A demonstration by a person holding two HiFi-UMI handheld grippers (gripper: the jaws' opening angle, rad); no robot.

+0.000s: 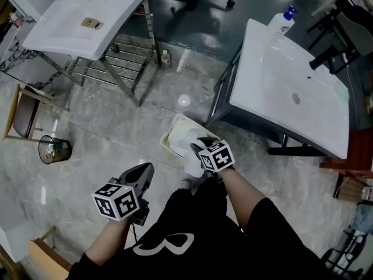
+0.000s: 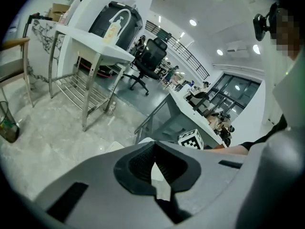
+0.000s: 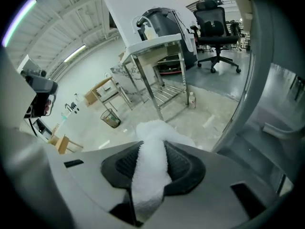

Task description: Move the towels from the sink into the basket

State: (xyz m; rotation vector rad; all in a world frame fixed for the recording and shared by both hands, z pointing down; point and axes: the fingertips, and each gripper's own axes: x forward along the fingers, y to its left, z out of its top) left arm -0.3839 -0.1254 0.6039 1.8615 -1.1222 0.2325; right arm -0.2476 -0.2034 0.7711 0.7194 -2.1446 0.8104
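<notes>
Towel (image 3: 151, 175) clamped in right hand-held gripper (image 1: 201, 146) over the basket (image 1: 168, 139) on the floor (image 1: 116, 121); left hand-held gripper (image 2: 153, 168) clenched, empty.

Basket (image 1: 167, 137) on floor, just beside right sink (image 1: 262, 98) stand's near-left leg. Towel (image 1: 193, 164) between right gripper (image 1: 198, 149) jaws, over basket's near edge. Bottle (image 1: 281, 21) on that sink's far-left corner. Second sink (image 1: 70, 28) far left. Waste bin (image 1: 54, 149) on floor, well left of basket.
</notes>
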